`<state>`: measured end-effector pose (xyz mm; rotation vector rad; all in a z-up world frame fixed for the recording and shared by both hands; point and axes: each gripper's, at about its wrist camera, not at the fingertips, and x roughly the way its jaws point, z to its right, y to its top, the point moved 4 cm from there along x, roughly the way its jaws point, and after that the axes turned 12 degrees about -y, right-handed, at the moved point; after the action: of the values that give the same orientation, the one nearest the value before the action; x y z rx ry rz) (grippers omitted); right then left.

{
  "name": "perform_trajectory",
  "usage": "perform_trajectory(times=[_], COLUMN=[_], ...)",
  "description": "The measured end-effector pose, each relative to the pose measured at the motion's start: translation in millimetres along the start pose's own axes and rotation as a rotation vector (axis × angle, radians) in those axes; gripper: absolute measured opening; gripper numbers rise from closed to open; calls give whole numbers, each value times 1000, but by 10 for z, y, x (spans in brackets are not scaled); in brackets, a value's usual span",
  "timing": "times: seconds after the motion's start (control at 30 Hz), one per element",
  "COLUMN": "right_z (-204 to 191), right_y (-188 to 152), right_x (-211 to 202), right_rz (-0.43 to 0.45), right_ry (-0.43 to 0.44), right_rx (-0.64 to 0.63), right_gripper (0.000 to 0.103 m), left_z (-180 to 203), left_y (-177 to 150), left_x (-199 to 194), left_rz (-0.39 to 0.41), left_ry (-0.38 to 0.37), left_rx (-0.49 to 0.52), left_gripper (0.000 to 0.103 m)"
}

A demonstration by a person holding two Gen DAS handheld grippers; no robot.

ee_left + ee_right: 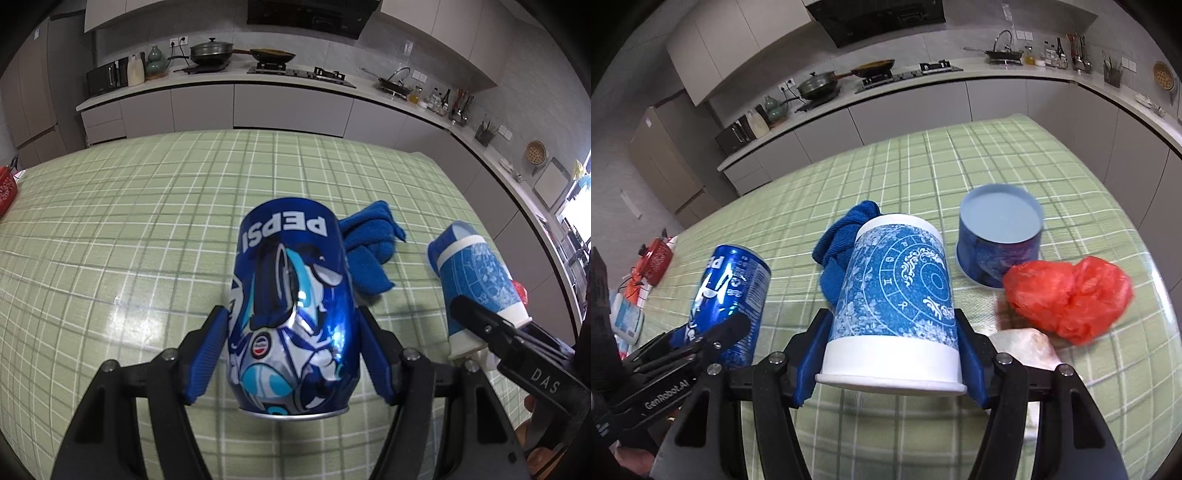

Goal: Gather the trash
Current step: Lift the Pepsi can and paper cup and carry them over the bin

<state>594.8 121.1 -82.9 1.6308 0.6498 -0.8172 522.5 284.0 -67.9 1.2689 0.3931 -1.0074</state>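
While we look along the left tongs (291,354), they clamp a blue Pepsi can (291,314) at frame centre, above the green checked worktop (129,229). Our right tongs (892,354) grip a blue-and-white paper cup (897,306), centre frame. A red plastic bag (1071,299) lies at right.

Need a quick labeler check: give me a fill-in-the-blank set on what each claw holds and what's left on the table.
1. The left claw is shut on a blue ____ can.
2. The right claw grips an upside-down paper ____.
3. The crumpled plastic bag on the checked tablecloth is ____.
4. Behind the held items lies a folded ____ cloth.

Missing words: Pepsi; cup; red; blue
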Motion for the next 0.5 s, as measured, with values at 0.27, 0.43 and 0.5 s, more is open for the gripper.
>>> perform_trajectory(times=[0.27,0.43,0.5], right_z=[391,731,866], right_y=[-124,-215,-244], right_x=[-368,-580,-662], right_rz=[28,37,45], right_ry=[47,80,81], right_rx=[-42,-72,-72], right_gripper=[66,66,66], left_z=[474,776,881], left_y=[-189,-312,-396], left_x=[-104,-124,-135], left_rz=[31,50,51], left_ry=[19,28,26], left_rx=[-20,-32,-38], left_gripper=[70,70,69])
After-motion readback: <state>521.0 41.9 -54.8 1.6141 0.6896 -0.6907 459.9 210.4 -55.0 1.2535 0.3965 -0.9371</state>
